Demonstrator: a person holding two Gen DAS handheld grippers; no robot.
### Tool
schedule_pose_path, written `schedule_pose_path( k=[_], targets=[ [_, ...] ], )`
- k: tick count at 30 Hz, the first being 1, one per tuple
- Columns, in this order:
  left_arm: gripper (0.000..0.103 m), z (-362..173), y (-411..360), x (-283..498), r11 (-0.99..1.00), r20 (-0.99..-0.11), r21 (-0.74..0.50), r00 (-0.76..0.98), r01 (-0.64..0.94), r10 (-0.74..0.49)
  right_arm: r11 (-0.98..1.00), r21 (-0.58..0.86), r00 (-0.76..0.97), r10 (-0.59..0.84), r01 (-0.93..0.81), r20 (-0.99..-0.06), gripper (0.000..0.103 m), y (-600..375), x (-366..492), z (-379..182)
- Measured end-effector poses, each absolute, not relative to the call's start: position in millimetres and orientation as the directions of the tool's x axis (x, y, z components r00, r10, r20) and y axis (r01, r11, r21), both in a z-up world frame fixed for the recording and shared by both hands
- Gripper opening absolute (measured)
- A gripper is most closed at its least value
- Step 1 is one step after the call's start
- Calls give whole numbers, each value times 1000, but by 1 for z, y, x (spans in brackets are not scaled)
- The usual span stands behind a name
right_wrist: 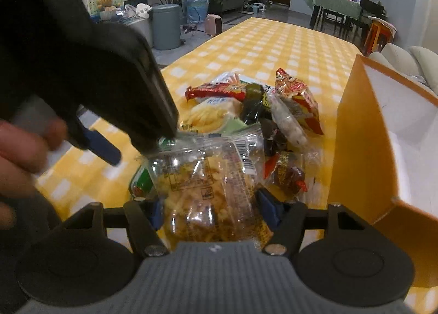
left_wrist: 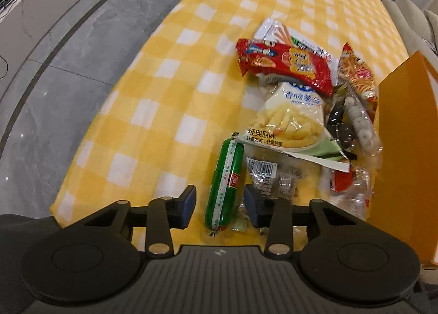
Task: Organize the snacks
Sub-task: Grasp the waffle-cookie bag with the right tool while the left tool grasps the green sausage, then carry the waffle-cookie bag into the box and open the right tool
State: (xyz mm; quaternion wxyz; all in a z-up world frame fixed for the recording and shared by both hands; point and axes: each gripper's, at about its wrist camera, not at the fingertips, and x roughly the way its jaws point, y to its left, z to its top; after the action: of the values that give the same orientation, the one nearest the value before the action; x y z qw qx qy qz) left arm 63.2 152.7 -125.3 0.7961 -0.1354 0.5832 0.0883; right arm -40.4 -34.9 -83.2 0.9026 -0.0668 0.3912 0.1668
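On the yellow checked tablecloth (left_wrist: pixel 164 95) lies a heap of snack packets. A green sausage stick (left_wrist: pixel 225 185) lies lengthwise between the fingers of my left gripper (left_wrist: pixel 221 210). The jaws are open, with cloth showing between the left pad and the sausage. My right gripper (right_wrist: pixel 212 214) has a clear packet of brown-yellow snacks (right_wrist: pixel 208 185) between its blue pads, which touch both its sides. In the right wrist view the left gripper (right_wrist: pixel 134 147) points steeply down at the left of that packet, a hand (right_wrist: pixel 22 149) behind it. The sausage (right_wrist: pixel 142 182) peeks out under the packet.
An open orange box (left_wrist: pixel 405 136), white inside (right_wrist: pixel 405 122), stands right of the heap. A red biscuit packet (left_wrist: pixel 284 65), a pale fries bag (left_wrist: pixel 290 119) and an orange-red noodle snack (right_wrist: pixel 298 100) lie farther back. The table edge and grey floor (left_wrist: pixel 68 81) are at the left.
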Motion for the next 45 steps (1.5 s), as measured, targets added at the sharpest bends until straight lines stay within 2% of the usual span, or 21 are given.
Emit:
schedule_pose_path(
  k=[2, 4, 8, 9, 18, 25, 30, 36, 42, 45],
  targets=[
    [44, -129, 154, 66, 939, -952, -124, 305, -321, -22, 936, 19, 643, 257, -352, -722, 65, -39, -41, -79],
    [37, -132, 155, 71, 931, -948, -152, 315, -333, -42, 938, 48, 640, 270, -343, -720, 65, -44, -41, -76],
    [33, -139, 153, 77, 930, -946, -148, 321, -337, -34, 937, 81, 655, 298, -340, -694, 65, -49, -41, -67],
    [28, -138, 153, 76, 928, -944, -151, 327, -341, -33, 938, 59, 663, 285, -342, -692, 65, -48, -41, -65],
    [26, -134, 167, 70, 893, -946, -171, 323, -416, -30, 919, 61, 684, 332, -388, -650, 65, -52, -45, -56],
    [26, -88, 171, 51, 888, -881, -250, 470, -386, -44, 894, 176, 689, 432, -412, -582, 65, -65, -49, -31],
    [26, -44, 160, 37, 909, -805, -283, 591, -305, -52, 860, 326, 707, 510, -394, -490, 65, -100, -49, 5],
    [26, -21, 130, 33, 917, -739, -370, 645, -148, -195, 836, 503, 750, 473, -218, -462, 65, -176, -32, 32],
    [26, -27, 105, 37, 915, -730, -397, 627, -68, -270, 833, 546, 747, 302, 96, -592, 66, -250, -12, 2],
    [26, -36, 100, 41, 918, -743, -393, 608, -59, -279, 786, 595, 723, 313, 168, -616, 66, -264, -5, -21]
  ],
)
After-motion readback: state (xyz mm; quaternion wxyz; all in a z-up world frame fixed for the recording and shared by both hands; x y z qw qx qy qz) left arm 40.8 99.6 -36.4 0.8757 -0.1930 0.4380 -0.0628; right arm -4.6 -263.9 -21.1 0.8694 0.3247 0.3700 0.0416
